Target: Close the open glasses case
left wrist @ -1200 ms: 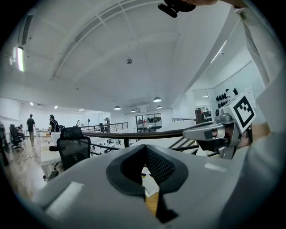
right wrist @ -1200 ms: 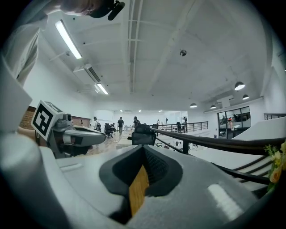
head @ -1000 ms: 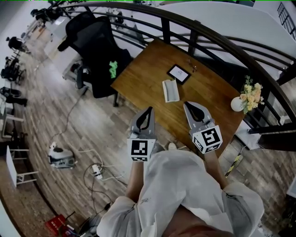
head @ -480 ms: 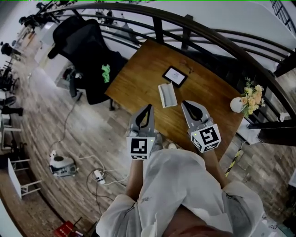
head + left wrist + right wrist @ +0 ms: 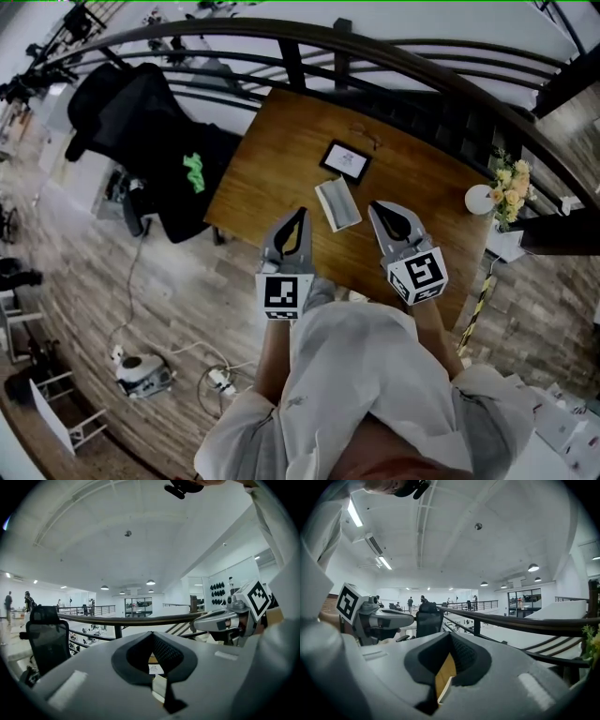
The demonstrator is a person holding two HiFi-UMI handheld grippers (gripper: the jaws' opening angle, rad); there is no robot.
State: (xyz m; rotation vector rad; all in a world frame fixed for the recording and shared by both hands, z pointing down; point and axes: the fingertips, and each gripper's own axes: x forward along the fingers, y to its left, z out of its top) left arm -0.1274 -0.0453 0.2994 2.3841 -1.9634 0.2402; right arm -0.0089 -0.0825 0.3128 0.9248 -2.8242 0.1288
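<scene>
The open glasses case [image 5: 337,203], pale grey with its lid laid back, lies on the wooden table [image 5: 281,159] in the head view. Both grippers hover over the table's near edge, short of the case. My left gripper [image 5: 301,216] is shut and holds nothing. My right gripper [image 5: 379,207] is likewise shut and empty. In the left gripper view, a pale bit of the case [image 5: 159,686] shows through the notch of the closed left gripper [image 5: 152,634]. The right gripper view shows only table wood [image 5: 445,670] past the closed right gripper [image 5: 451,635].
A dark-framed tablet [image 5: 345,161] and a pair of glasses [image 5: 366,137] lie beyond the case. A white vase with flowers [image 5: 482,199] stands at the table's right end. A black chair with a jacket [image 5: 141,127] stands left; a dark railing [image 5: 375,56] curves behind.
The table and case have slid toward the middle of the head view, and the case now lies closer to the gripper tips. Both grippers stay shut in the same pose.
</scene>
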